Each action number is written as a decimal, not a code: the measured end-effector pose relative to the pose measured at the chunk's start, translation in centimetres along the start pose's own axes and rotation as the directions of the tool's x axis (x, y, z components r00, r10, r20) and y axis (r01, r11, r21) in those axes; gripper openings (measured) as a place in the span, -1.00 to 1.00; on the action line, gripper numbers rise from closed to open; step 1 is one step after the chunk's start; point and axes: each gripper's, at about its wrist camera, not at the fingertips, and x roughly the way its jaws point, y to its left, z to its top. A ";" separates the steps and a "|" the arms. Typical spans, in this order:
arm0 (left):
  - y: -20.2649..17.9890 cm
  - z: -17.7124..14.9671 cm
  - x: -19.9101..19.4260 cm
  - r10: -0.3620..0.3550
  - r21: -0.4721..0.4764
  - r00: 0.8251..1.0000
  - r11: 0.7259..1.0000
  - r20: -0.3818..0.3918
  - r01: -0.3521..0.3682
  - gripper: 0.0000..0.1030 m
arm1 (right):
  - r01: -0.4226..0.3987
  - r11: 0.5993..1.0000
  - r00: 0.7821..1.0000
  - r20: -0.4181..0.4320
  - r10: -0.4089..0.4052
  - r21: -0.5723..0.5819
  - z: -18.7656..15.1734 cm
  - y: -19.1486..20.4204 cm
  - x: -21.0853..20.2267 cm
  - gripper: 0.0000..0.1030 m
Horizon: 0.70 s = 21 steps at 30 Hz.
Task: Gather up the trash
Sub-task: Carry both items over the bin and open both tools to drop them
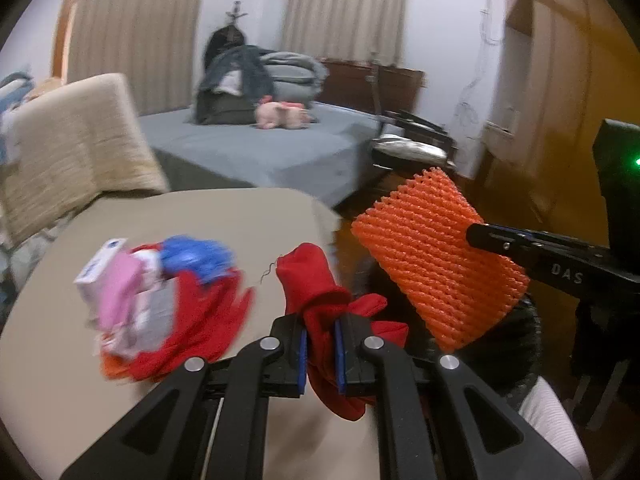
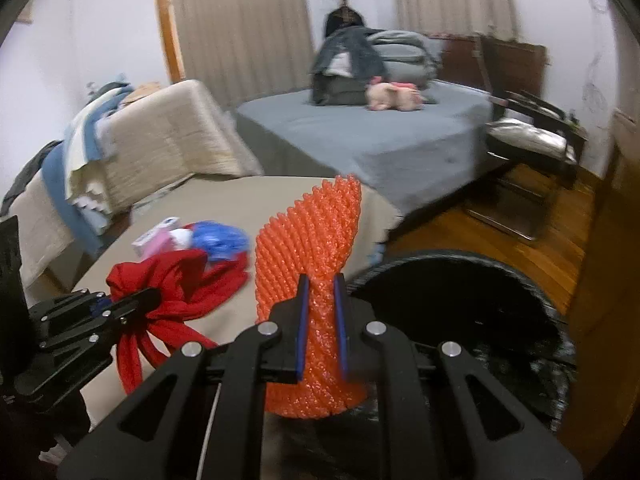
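While left gripper (image 1: 322, 350) clamps red cloth (image 1: 316, 292) and right gripper (image 2: 322, 332) clamps orange foam net (image 2: 312, 248), neither is binned (black bin (image 2: 460, 312) near); pile (image 1: 160, 292) remains on table (image 1: 240, 216).

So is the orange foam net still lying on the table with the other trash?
No, the right tool is shut on the orange foam net, holding it up above the black bin.
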 end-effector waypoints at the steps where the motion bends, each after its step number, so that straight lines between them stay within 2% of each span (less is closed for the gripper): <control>1: -0.8 0.2 0.5 -0.021 0.014 1.000 1.000 -0.002 0.021 -0.80 | 0.024 1.000 1.000 0.001 -0.024 0.012 -0.2 -1.0 -0.2 -0.79; 7: -5.3 1.2 3.5 -0.124 0.085 0.992 0.988 -0.025 0.126 -0.80 | 0.136 0.987 0.991 -0.008 -0.136 0.080 -1.8 -6.0 -1.1 -0.78; 13: -9.4 1.8 6.9 -0.213 0.122 0.974 0.968 -0.070 0.221 -0.79 | 0.213 0.967 0.977 -0.032 -0.211 0.138 -3.6 -9.7 -1.7 -0.77; 14: -10.0 1.7 7.5 -0.224 0.126 0.971 0.964 -0.083 0.233 -0.73 | 0.222 0.964 0.975 -0.039 -0.219 0.146 -3.8 -10.1 -1.7 -0.75; 16: -10.8 1.5 8.4 -0.250 0.126 0.962 0.957 -0.107 0.263 -0.45 | 0.245 0.956 0.970 -0.051 -0.240 0.160 -4.3 -11.1 -1.8 -0.68; 17: -11.0 1.5 8.7 -0.250 0.126 0.961 0.956 -0.115 0.264 -0.11 | 0.253 0.954 0.967 -0.056 -0.247 0.164 -4.6 -11.5 -1.9 -0.62; 18: -11.0 1.3 8.8 -0.253 0.120 0.960 0.956 -0.118 0.267 0.06 | 0.257 0.952 0.966 -0.061 -0.250 0.165 -4.6 -11.6 -1.7 -0.59; 21: -10.6 0.7 8.9 -0.253 0.101 0.958 0.958 -0.137 0.268 0.12 | 0.271 0.947 0.963 -0.060 -0.264 0.172 -4.9 -12.0 -1.8 -0.30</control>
